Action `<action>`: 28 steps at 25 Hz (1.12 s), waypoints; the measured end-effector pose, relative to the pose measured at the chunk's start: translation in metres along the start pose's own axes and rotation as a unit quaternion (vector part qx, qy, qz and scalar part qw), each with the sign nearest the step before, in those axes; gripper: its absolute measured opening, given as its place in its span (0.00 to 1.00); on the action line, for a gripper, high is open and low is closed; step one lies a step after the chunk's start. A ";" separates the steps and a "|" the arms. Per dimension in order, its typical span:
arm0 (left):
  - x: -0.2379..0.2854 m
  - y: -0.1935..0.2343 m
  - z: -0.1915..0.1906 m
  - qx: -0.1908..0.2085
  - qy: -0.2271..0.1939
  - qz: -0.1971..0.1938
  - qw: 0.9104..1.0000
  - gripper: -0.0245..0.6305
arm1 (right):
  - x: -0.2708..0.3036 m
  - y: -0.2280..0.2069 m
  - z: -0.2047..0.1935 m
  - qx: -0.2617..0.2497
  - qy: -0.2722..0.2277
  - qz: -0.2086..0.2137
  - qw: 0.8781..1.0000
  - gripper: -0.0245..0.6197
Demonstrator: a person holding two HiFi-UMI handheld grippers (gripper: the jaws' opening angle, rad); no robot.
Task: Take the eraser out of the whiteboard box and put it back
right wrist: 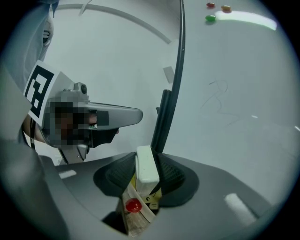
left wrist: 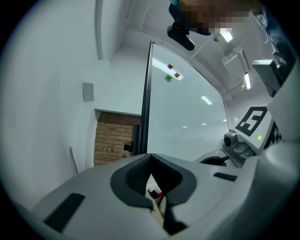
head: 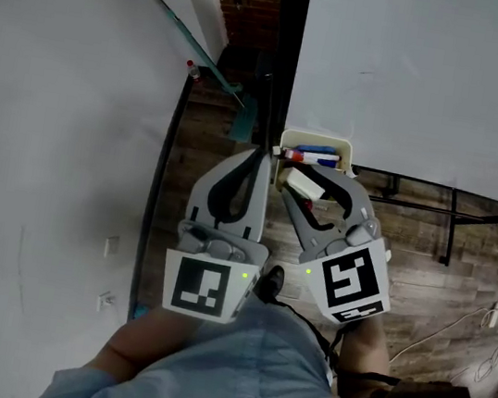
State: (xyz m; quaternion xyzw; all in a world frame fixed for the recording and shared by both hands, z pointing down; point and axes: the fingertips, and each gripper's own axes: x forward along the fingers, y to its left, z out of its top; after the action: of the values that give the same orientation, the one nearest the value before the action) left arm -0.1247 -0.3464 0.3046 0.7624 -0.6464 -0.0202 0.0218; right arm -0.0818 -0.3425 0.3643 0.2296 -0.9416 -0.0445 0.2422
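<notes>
We are grasping the white eraser (right wrist: pixel 146 165) in our right gripper (head: pixel 297 179), close to the whiteboard box (head: pixel 345 148); left gripper (head: pixel 262 156) clenched empty.

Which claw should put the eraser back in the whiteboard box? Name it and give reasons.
Right. The right claw grips the eraser directly over the whiteboard box, so it only has to lower and release. The left claw is shut and empty, off to the side of the box.

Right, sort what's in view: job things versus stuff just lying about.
Job: eraser, gripped by right gripper; whiteboard box.
Lying about: markers in the box; magnets on the whiteboard; floor cable; left gripper, shut and empty.
</notes>
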 end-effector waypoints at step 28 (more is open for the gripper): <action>-0.055 -0.053 0.044 0.047 -0.054 0.007 0.997 0.05 | -0.097 0.006 0.063 -0.035 -0.138 -0.051 0.988 0.26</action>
State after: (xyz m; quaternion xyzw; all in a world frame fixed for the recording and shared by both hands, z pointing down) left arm -0.0845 -0.2835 0.2579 0.7557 -0.6523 -0.0309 -0.0493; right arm -0.0393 -0.2948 0.2683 0.2603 -0.9510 -0.1208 0.1150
